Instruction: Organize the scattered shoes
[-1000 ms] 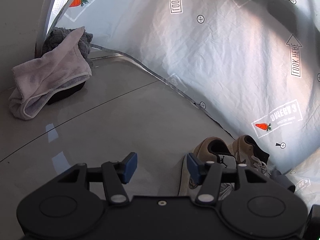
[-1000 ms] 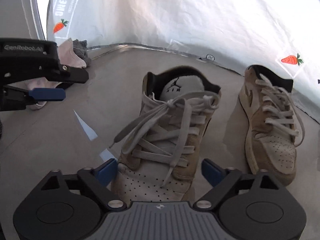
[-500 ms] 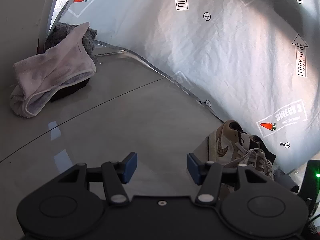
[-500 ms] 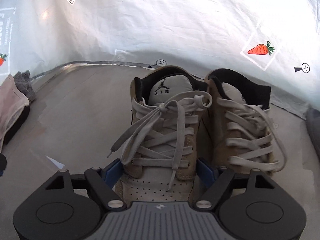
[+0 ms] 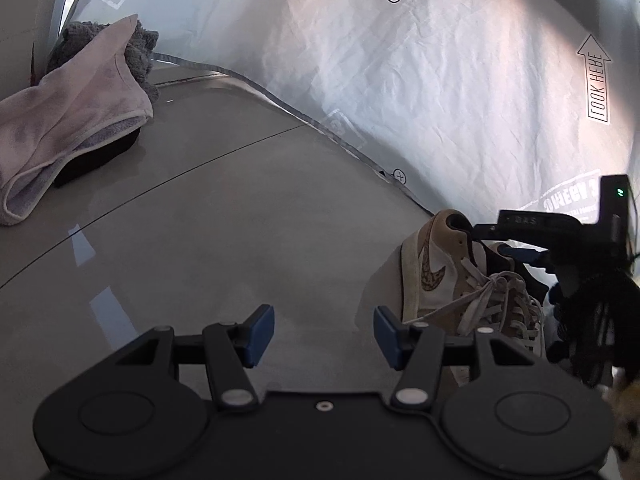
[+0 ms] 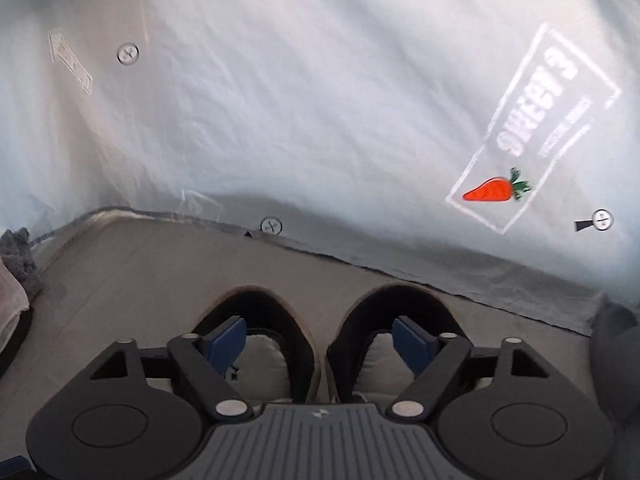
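Pale pink terry cloth, a folded towel (image 5: 68,120), lay draped over a dark object at the far left of the grey floor (image 5: 224,216), with a grey fluffy cloth (image 5: 136,48) bunched behind it against the white printed sheet (image 5: 440,80) that bordered the floor's far edge. Nearer, the left gripper (image 5: 324,336) hovered over bare floor, its blue-padded fingers spread apart and holding nothing. To its right, close to the sheet, the tan and white high-top sneakers (image 5: 460,280) stood upright side by side, heels towards the sheet, laces tied. In the right wrist view the left sneaker (image 6: 260,328) and the right sneaker (image 6: 400,324) touched along their inner sides. The right gripper (image 6: 320,338) was above them with its fingers spread wide, one blue pad (image 6: 228,338) over the left collar opening and the other over the right; whether the pads touched the shoes could not be told.
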The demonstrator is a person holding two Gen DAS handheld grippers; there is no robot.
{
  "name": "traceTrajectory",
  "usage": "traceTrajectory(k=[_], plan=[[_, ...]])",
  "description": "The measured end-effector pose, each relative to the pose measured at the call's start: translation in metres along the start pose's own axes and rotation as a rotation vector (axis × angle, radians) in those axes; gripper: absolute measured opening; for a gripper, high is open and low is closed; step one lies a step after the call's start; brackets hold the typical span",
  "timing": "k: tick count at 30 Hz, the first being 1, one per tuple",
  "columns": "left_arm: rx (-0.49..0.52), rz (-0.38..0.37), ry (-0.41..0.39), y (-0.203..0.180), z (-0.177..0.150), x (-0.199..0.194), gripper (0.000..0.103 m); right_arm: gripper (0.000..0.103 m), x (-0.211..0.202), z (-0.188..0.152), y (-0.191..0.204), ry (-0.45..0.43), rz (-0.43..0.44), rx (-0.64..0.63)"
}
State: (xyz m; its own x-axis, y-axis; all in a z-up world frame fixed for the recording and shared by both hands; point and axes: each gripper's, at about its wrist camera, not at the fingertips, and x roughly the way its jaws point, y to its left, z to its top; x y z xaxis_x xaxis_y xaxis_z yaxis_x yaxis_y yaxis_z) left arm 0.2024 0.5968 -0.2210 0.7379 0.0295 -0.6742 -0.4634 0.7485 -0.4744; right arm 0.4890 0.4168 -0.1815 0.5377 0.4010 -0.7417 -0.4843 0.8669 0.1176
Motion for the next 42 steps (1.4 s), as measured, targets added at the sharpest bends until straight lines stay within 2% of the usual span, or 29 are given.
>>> traceTrajectory(k=[2,3,5,12,14,15,16,19,24,32,37,42], plan=[[-0.005,0.008,0.005,0.002,0.000,0.003,0.056,0.072,0.021,0.011,0.003,0.080,-0.049,-0.021],[-0.009,0.014,0.010,0.003,0.000,0.005,0.056,0.077,0.026,0.013,0.008,0.114,-0.061,-0.040],[-0.006,0.008,0.014,0.000,0.001,0.006,0.056,0.080,0.039,0.022,0.007,0.209,-0.062,-0.043],[0.011,-0.023,0.024,-0.012,0.002,0.008,0.056,0.079,0.076,0.020,-0.004,0.338,-0.037,-0.009],[0.016,-0.032,0.027,-0.016,0.002,0.008,0.056,0.074,0.080,0.018,-0.003,0.317,-0.062,-0.015],[0.018,-0.036,0.028,-0.018,0.002,0.009,0.056,0.061,0.074,0.015,-0.004,0.283,-0.076,0.000],[0.023,-0.037,0.031,-0.020,0.002,0.009,0.056,0.052,0.069,0.013,-0.005,0.260,-0.084,-0.001],[0.042,-0.031,0.043,-0.024,0.000,0.010,0.056,0.043,0.052,-0.005,-0.020,0.200,-0.087,-0.020],[0.063,-0.042,0.048,-0.032,0.000,0.009,0.056,0.042,0.032,-0.033,-0.100,0.221,-0.080,0.004],[0.114,-0.075,0.062,-0.055,-0.004,0.008,0.056,0.042,0.003,-0.066,-0.213,0.280,-0.150,0.073],[0.139,-0.097,0.068,-0.066,-0.007,0.009,0.056,0.042,-0.005,-0.073,-0.251,0.324,-0.200,0.019],[0.154,-0.109,0.090,-0.074,-0.013,0.015,0.056,0.044,-0.014,-0.080,-0.275,0.309,-0.167,0.023]])
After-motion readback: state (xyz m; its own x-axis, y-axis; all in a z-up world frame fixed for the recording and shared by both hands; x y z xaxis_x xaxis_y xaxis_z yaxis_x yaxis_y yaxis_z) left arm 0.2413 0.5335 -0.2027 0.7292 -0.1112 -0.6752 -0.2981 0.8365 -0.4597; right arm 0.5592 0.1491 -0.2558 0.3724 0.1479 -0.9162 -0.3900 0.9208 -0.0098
